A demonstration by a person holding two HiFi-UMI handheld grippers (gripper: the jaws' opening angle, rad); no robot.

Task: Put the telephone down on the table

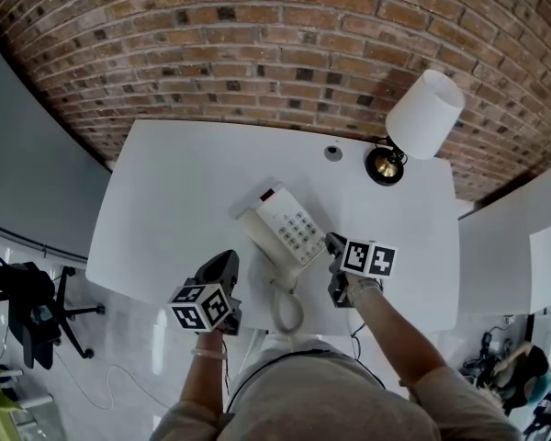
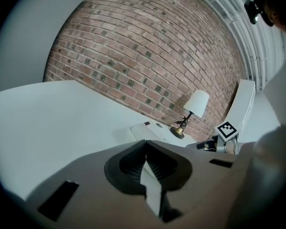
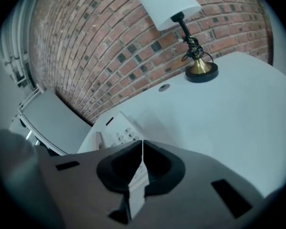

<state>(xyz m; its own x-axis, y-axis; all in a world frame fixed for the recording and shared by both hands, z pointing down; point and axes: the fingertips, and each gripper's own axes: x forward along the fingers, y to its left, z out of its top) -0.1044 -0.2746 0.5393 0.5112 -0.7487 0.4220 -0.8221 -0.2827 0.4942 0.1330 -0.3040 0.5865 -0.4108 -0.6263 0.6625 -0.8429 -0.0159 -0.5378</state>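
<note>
A white telephone with a keypad lies on the white table, near its front edge; its coiled cord loops off toward me. My left gripper hovers just left of the phone, jaws shut and empty. My right gripper sits at the phone's right side, also shut with nothing between its jaws. In the left gripper view the telephone shows beyond the closed jaws. From the right gripper view the telephone keypad lies just ahead and to the left.
A lamp with a white shade and brass base stands at the table's back right, beside a round cable grommet. A brick wall runs behind. An office chair stands on the floor at left; another white desk adjoins on the right.
</note>
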